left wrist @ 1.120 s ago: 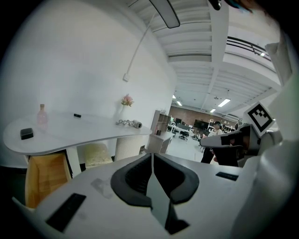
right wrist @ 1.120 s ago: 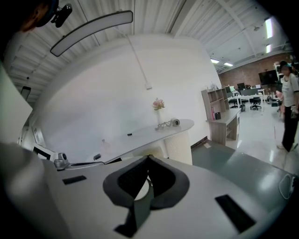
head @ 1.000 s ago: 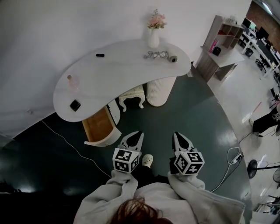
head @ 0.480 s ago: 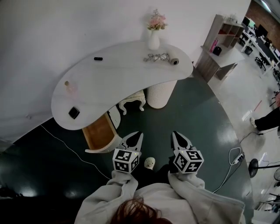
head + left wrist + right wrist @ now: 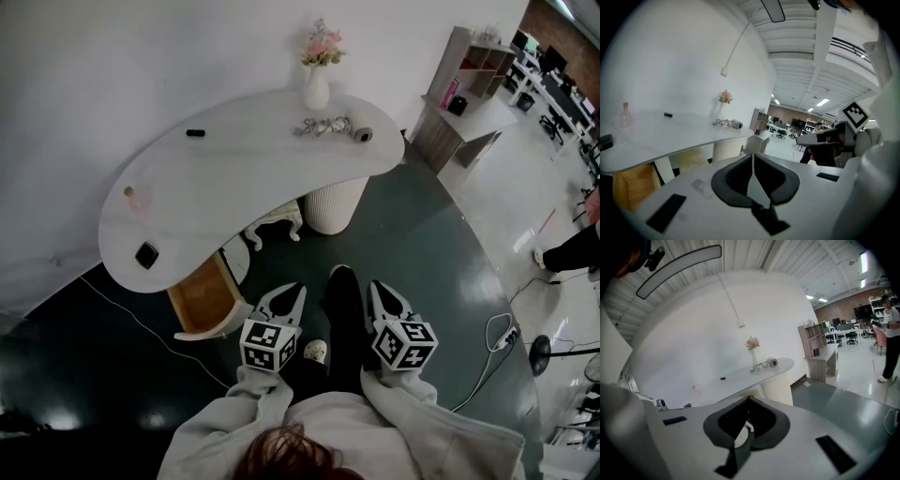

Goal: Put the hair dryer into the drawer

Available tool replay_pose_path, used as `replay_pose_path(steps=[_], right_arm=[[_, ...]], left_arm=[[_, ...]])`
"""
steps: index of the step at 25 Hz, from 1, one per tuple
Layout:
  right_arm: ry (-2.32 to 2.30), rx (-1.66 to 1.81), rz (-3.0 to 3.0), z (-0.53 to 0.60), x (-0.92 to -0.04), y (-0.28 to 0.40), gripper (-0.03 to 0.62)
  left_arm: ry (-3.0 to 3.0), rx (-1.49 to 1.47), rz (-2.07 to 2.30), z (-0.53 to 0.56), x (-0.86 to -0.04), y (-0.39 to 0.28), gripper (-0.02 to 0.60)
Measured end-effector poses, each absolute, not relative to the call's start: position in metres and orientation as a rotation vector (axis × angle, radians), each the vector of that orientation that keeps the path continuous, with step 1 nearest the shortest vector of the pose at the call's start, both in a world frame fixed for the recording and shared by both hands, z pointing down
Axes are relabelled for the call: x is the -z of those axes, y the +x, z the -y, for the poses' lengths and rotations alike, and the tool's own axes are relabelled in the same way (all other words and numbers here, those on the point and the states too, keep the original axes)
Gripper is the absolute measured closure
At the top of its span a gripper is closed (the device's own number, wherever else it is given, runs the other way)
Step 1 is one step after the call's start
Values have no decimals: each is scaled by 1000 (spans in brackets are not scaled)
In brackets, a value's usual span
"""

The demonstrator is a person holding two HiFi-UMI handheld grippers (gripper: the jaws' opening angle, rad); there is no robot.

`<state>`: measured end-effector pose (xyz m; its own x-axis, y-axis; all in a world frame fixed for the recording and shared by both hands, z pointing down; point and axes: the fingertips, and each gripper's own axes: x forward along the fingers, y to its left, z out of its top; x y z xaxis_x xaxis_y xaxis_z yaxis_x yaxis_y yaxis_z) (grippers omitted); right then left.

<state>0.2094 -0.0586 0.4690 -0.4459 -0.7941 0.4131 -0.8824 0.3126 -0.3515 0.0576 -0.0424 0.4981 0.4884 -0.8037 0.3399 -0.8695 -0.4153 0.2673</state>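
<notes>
The grey hair dryer [image 5: 360, 134] lies with its coiled cord near the far right end of the curved white table [image 5: 234, 178], beside a vase of flowers [image 5: 316, 86]. It also shows in the left gripper view as the hair dryer [image 5: 735, 124] and in the right gripper view as the hair dryer [image 5: 771, 362]. The wooden drawer [image 5: 199, 298] stands pulled out under the table's left end. My left gripper [image 5: 292, 290] and right gripper [image 5: 379, 288] are shut and empty, side by side over the dark floor, short of the table.
On the table lie a small black object [image 5: 195, 133], a bottle [image 5: 131, 195] and a black square item [image 5: 145, 255]. A white stool [image 5: 277, 217] and a ribbed pedestal [image 5: 332, 202] stand under it. A cable [image 5: 131, 309] runs over the floor. A person [image 5: 574, 248] stands far right.
The table and open drawer have drawn nearer and shifted left in the head view. A dark trouser leg has swung forward between the two grippers. Both grippers stayed shut.
</notes>
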Motion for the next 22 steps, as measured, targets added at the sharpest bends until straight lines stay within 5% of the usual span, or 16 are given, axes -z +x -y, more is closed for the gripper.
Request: replay_pose_path(steps=[22], right_arm=[[1426, -879, 2441, 255, -479, 198, 545]], left_arm=[[2247, -241, 1476, 220, -501, 46, 557]])
